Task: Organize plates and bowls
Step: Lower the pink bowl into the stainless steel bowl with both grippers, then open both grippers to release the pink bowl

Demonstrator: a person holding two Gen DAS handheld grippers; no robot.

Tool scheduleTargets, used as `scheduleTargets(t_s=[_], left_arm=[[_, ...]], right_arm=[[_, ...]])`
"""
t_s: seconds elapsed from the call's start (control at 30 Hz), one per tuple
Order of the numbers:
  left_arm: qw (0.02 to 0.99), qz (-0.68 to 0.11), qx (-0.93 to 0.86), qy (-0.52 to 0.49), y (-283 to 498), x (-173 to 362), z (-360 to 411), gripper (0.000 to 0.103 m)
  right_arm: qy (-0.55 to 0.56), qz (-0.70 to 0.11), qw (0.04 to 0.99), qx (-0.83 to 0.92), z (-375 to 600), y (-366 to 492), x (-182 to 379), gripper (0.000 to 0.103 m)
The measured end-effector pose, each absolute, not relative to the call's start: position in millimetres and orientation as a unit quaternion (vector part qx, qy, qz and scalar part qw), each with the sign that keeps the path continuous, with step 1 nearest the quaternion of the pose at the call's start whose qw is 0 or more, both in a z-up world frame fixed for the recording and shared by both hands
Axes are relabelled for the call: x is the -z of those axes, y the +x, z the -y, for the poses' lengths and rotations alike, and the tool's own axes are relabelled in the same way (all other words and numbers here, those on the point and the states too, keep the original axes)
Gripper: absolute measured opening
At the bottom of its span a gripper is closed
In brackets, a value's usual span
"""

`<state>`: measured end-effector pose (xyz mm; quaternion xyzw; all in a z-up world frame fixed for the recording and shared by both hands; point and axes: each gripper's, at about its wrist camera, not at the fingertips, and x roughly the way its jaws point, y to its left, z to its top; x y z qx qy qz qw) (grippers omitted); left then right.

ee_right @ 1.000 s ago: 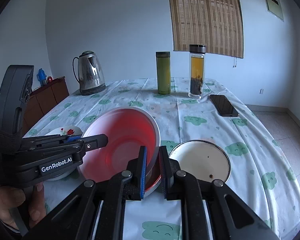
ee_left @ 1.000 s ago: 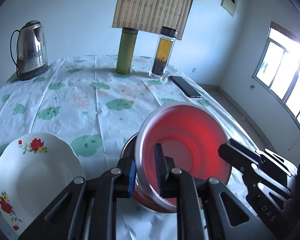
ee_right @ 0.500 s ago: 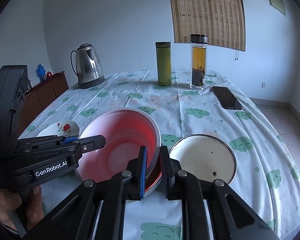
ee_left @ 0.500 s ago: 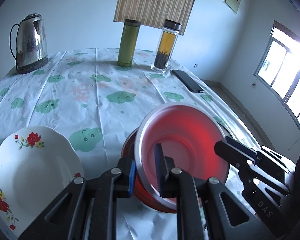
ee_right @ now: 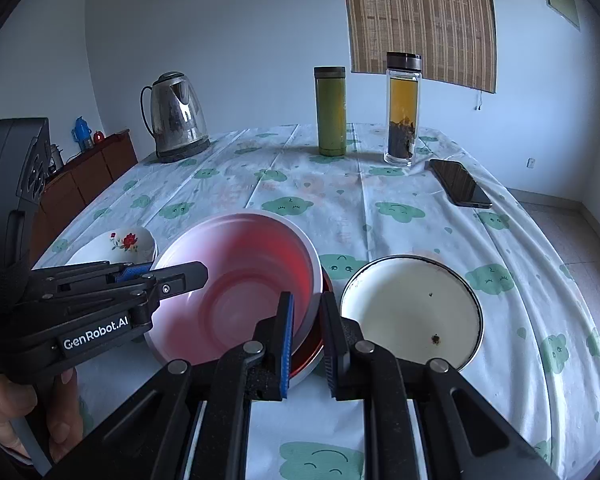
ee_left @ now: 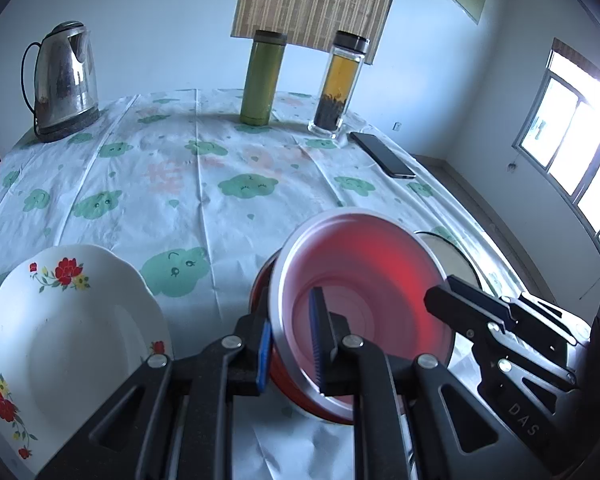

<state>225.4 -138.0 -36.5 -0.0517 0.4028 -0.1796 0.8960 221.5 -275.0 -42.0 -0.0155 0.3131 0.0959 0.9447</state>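
Observation:
A pink bowl with a pale rim (ee_left: 364,280) (ee_right: 240,280) sits in a red bowl (ee_left: 284,376) (ee_right: 312,356) under it. My left gripper (ee_left: 290,344) (ee_right: 168,276) is shut on the pink bowl's near-left rim. My right gripper (ee_right: 306,340) (ee_left: 440,300) straddles the right rims of both bowls, its pads a little apart from them. A white plate with red flowers (ee_left: 72,344) (ee_right: 116,244) lies to the left. A white enamel plate with a dark rim (ee_right: 412,312) (ee_left: 448,252) lies to the right.
At the table's far end stand a steel kettle (ee_right: 176,116), a green flask (ee_right: 331,110) and a glass tea bottle (ee_right: 402,108). A black phone (ee_right: 458,182) lies at the right. The tablecloth (ee_right: 420,216) drops off at the right edge. A wooden cabinet (ee_right: 88,168) stands at the left.
The pink bowl has come down into the red bowl on the table. My right gripper's jaws have opened a little around the rims.

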Motion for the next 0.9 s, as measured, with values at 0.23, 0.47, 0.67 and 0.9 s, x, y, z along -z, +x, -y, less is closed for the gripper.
scheduleTargets(t_s=[0.23,0.47,0.67,0.9], left_arm=[[0.895,-0.407,0.176,-0.047,226.2,39.3,138.9,0.014],[0.896,-0.405,0.177,-0.044,225.2,40.6,139.0,0.014],[0.895,-0.406,0.179,-0.045,224.7,40.8,138.7,0.017],[0.897,-0.399,0.182,-0.056,224.0,37.2,138.7,0.034]], right_arm=[[-0.017,-0.319,0.943,-0.096,274.0,224.5,47.1,0.016],[-0.018,-0.322,0.942,-0.097,273.6,224.6,48.1,0.016],[-0.016,-0.323,0.941,-0.098,274.2,224.6,48.7,0.016],[-0.004,-0.323,0.940,-0.112,275.4,221.9,49.3,0.016]])
